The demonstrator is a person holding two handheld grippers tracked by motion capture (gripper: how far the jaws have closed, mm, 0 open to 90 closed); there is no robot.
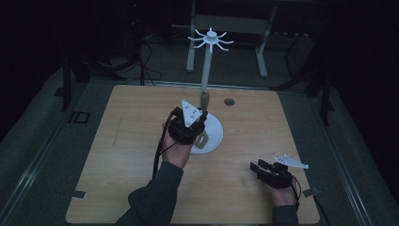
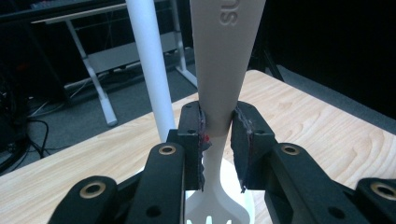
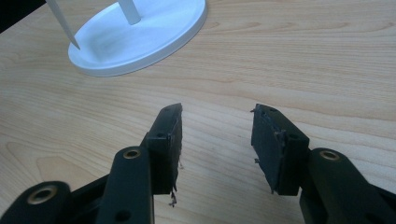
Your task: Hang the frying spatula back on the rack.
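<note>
A white rack stands at the table's middle: a round base (image 1: 215,136), a tall pole (image 1: 206,70) and a ring of hooks (image 1: 211,40) on top. My left gripper (image 1: 190,126) is shut on the neck of a white kitchen utensil (image 1: 204,100), held upright beside the pole with its slotted head down over the base. In the left gripper view the pads clamp the utensil (image 2: 224,56) at my left gripper (image 2: 219,126), with the pole (image 2: 149,70) just behind. My right gripper (image 1: 256,167) rests low at the front right, open and empty (image 3: 217,135), pointing toward the base (image 3: 140,39).
The wooden table (image 1: 127,155) has a small dark round hole (image 1: 229,101) behind the rack. A grey desk frame (image 1: 230,26) stands on the floor beyond the table. Dark floor surrounds the table on all sides.
</note>
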